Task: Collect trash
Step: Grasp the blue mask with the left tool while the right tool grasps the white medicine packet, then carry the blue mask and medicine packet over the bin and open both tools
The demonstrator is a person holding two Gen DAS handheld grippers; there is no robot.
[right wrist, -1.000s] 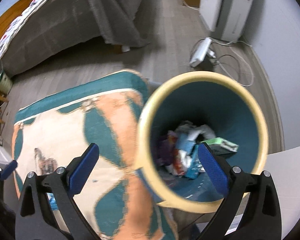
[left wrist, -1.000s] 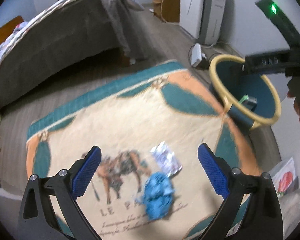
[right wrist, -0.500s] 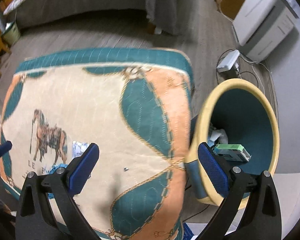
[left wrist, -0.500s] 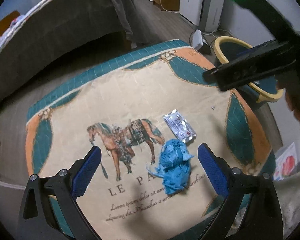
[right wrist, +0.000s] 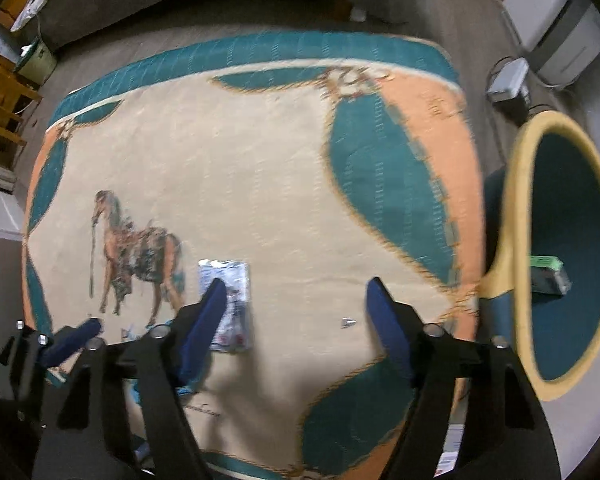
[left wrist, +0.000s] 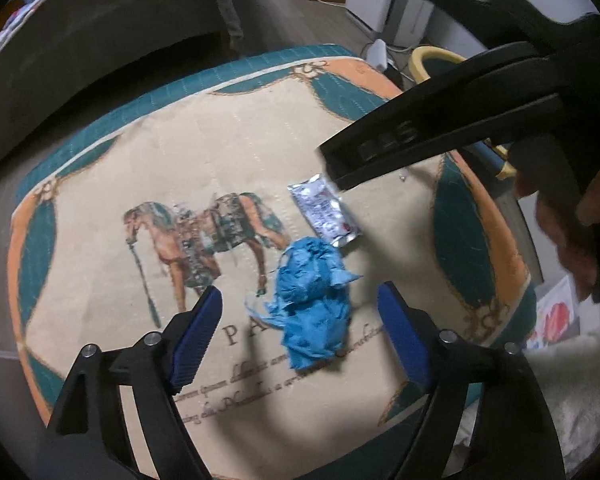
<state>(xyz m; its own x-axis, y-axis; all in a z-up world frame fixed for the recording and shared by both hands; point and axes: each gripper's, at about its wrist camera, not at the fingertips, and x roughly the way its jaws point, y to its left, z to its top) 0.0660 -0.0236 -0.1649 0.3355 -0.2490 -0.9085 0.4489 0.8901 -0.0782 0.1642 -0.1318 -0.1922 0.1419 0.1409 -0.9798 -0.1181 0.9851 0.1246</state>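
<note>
A crumpled blue paper wad (left wrist: 312, 304) lies on the horse-print cloth (left wrist: 140, 160) and sits between the jaws of my left gripper (left wrist: 298, 300). Those jaws are closing, and the pads stand clear of the wad. Just beyond the wad lies a silver foil sachet (left wrist: 324, 212). My right gripper (right wrist: 296, 286) hovers over the cloth (right wrist: 260, 140) with its jaws closing. Its left finger covers part of the sachet (right wrist: 236, 280), and only bare cloth shows between the pads. The yellow-rimmed teal bin (right wrist: 516, 216) stands off the cloth's right edge.
A green box (right wrist: 546, 264) lies inside the bin. A tiny scrap (right wrist: 348, 322) rests on the cloth. A bed (left wrist: 100, 40) runs along the far side. A white appliance (right wrist: 556, 20), a power strip (right wrist: 508, 80) and wooden furniture (right wrist: 0, 112) stand around.
My right gripper swung left from above the bin to over the cloth and sank. The left gripper dropped closer to the blue wad. Both pairs of jaws have narrowed.
</note>
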